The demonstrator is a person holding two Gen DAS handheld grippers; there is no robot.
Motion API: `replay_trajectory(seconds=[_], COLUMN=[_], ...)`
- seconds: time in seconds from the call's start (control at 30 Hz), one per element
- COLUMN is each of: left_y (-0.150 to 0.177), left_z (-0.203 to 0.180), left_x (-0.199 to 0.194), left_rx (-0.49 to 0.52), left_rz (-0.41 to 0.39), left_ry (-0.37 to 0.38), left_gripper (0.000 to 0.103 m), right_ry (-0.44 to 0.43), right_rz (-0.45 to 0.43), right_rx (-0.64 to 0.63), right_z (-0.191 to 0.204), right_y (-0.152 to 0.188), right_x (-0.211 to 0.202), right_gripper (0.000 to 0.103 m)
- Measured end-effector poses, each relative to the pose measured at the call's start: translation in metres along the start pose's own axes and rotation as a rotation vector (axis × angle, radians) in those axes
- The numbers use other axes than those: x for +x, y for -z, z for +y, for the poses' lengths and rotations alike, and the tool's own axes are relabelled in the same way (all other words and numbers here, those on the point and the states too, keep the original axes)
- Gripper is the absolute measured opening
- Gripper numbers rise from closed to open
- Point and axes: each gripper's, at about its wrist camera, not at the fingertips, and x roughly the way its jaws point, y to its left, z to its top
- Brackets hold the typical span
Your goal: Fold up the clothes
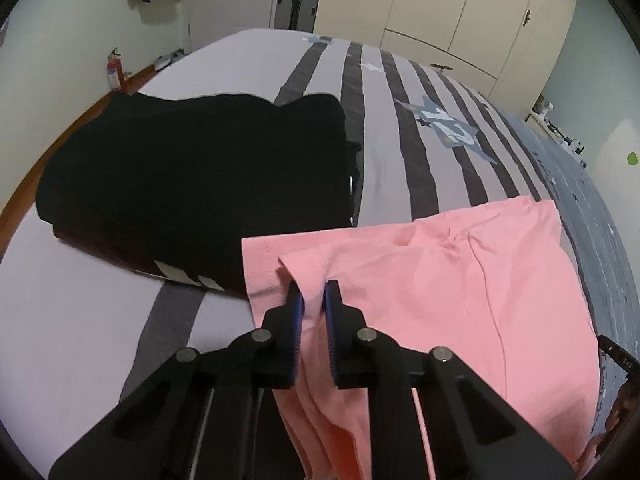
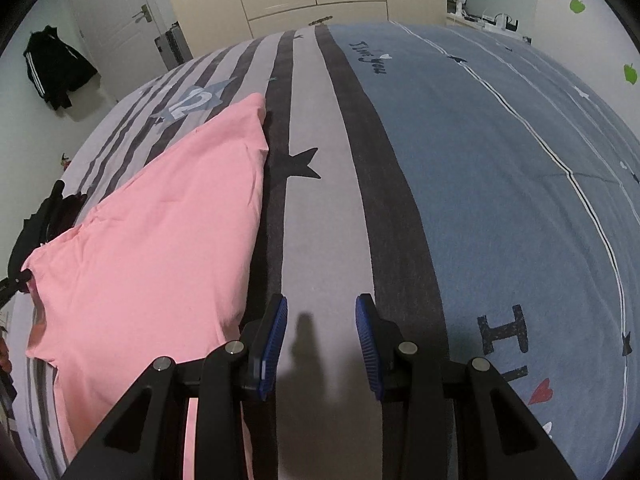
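Note:
A pink garment [image 1: 440, 292] lies on the striped bed sheet [image 1: 384, 120]. My left gripper [image 1: 314, 292] is shut on a folded edge of the pink garment, with pink cloth pinched between its blue pads and hanging down below them. A folded black garment [image 1: 192, 184] with white stripes lies to the left, touching the pink one. In the right wrist view the pink garment [image 2: 160, 240] lies to the left. My right gripper [image 2: 322, 308] is open and empty over the bare sheet [image 2: 320, 220], just right of the pink garment's edge.
The bed fills both views. A cream wardrobe [image 1: 448, 8] stands beyond the far edge. A fire extinguisher [image 1: 115, 70] stands on the floor at the left. A black jacket [image 2: 56, 70] hangs on the wall beside a door [image 2: 120, 20].

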Motion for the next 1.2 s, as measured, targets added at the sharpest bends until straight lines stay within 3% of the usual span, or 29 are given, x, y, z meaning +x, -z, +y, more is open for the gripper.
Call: replay_trajectory(seconds=[0.1, 0.4, 0.73, 0.93, 1.07, 1.13, 1.2], left_y=[-0.008, -0.032, -0.023, -0.016, -0.018, -0.019, -0.017], left_z=[0.002, 0.007, 0.041, 0.045, 0.04, 0.022, 0.002], left_x=[-0.003, -0.026, -0.028, -0.009, -0.036, -0.044, -0.038], left_rx=[0.005, 0.043, -0.011, -0.041, -0.058, -0.008, 0.043], left_rz=[-0.013, -0.076, -0.043, 0.065, -0.048, -0.081, -0.065], left_ry=[0.029, 0.021, -0.041, -0.065, -0.095, -0.047, 0.006], left_gripper=[0.002, 0.001, 0.001, 0.004, 0.012, 0.013, 0.013], right_ry=[-0.002, -0.012, -0.048, -0.062, -0.085, -0.094, -0.104], right_rz=[0.005, 0.005, 0.003, 0.007, -0.015, -0.028, -0.033], right_rx=[0.004, 0.016, -0.017, -0.056, -0.051, -0.061, -0.078], right_z=[0.001, 0.013, 0.031, 0.046, 0.053, 0.057, 0.061], right_y=[0.0, -0.003, -0.008, -0.015, -0.029, -0.039, -0.048], right_x=[0.001, 0.003, 0.005, 0.015, 0.02, 0.024, 0.03], right_gripper=[0.032, 0.032, 0.032, 0.032, 0.032, 0.032, 0.032])
